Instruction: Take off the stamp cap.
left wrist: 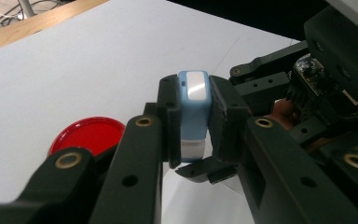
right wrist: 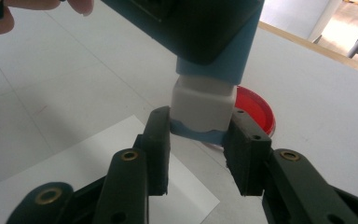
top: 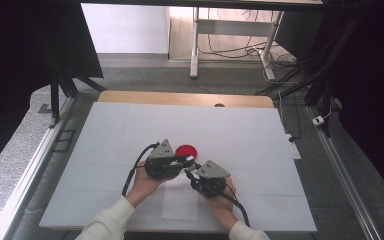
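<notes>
white sheet covers wooden table; cables on floor behind.

One blue-white block, one red lid, two hand-held grippers.

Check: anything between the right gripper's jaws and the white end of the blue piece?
Nothing visible. The right gripper already has its jaws on either side of the white end of the blue piece, which the left gripper clamps. The red dish lies behind, on the table.
</notes>
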